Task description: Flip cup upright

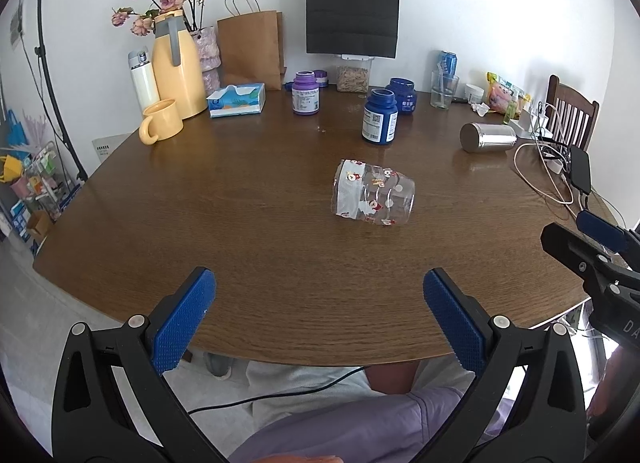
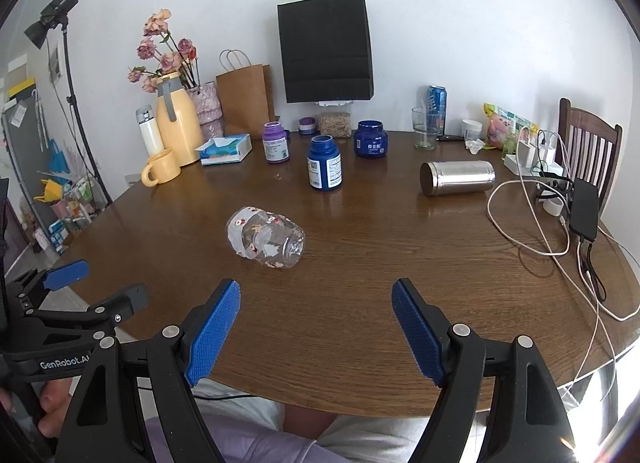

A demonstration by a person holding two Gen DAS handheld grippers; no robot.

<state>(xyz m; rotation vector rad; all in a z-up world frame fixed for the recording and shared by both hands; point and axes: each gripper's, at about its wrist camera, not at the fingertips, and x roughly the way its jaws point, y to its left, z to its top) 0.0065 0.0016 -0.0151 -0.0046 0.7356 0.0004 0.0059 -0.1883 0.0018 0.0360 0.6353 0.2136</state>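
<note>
The clear glass cup with red-and-white printed figures (image 1: 374,194) (image 2: 266,238) lies on its side mid-way across the round brown wooden desk (image 1: 248,223) (image 2: 380,263); its mouth is hard to make out. Left tool (image 1: 320,319) and right tool (image 2: 316,333) hang spread wide, holding nothing, near the desk's front edge. Only the right wrist view shows the whole white cable loop (image 2: 532,219).

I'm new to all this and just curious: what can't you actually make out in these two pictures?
- Blue bottle label: too small to read, both views.
- Container behind the table: top hidden by the black bag.
- Right gripper, left view: cut off by the edge.
- Glass cup: its opening faces away, right view.
</note>
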